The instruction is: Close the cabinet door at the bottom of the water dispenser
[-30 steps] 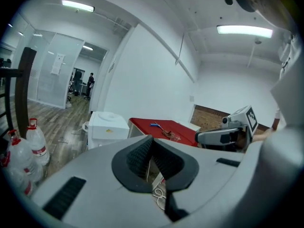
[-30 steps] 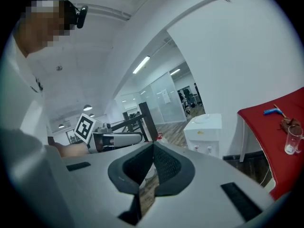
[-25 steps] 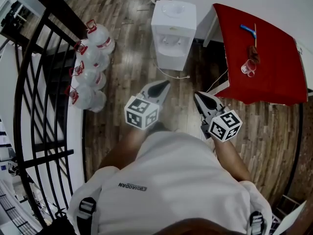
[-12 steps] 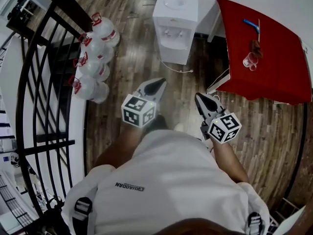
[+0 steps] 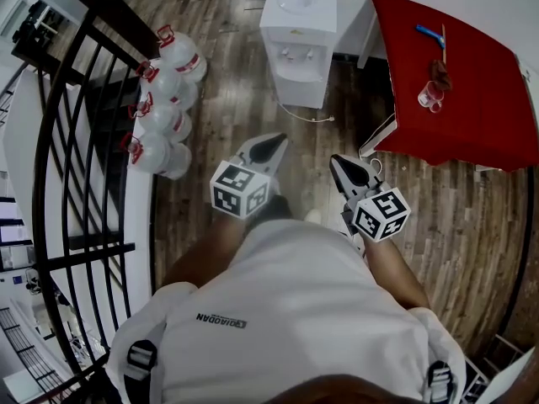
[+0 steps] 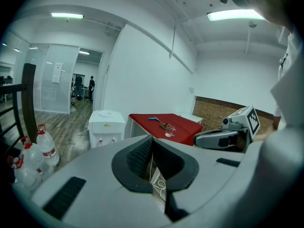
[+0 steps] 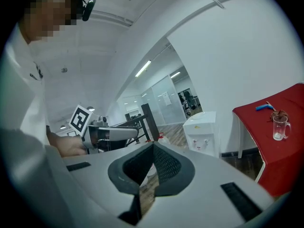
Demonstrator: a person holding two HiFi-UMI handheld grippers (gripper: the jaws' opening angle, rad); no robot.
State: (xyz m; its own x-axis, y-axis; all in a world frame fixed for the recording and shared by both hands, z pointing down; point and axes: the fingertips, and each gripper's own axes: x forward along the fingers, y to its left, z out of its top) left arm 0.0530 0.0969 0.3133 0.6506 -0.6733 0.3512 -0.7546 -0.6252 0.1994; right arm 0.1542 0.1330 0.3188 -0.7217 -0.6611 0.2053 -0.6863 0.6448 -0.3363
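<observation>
The white water dispenser (image 5: pixel 299 40) stands on the wood floor against the wall, well ahead of both grippers; it also shows small in the left gripper view (image 6: pixel 107 127) and the right gripper view (image 7: pixel 202 133). Its bottom cabinet door cannot be made out in any view. My left gripper (image 5: pixel 275 145) and right gripper (image 5: pixel 338 162) are held side by side in front of the person's body, pointing toward the dispenser. Both have their jaws together with nothing between them, as their own views show: left gripper (image 6: pixel 152 139), right gripper (image 7: pixel 153 145).
A red table (image 5: pixel 480 99) stands to the right of the dispenser with a glass mug (image 5: pixel 429 97) and a blue item (image 5: pixel 429 34) on it. Several water bottles (image 5: pixel 156 108) sit by the black railing (image 5: pixel 63 158) at the left. A white cable (image 5: pixel 303 118) lies before the dispenser.
The view has shifted slightly, with the dispenser now a little higher in the head view. The right gripper has drifted a bit left; both stay shut.
</observation>
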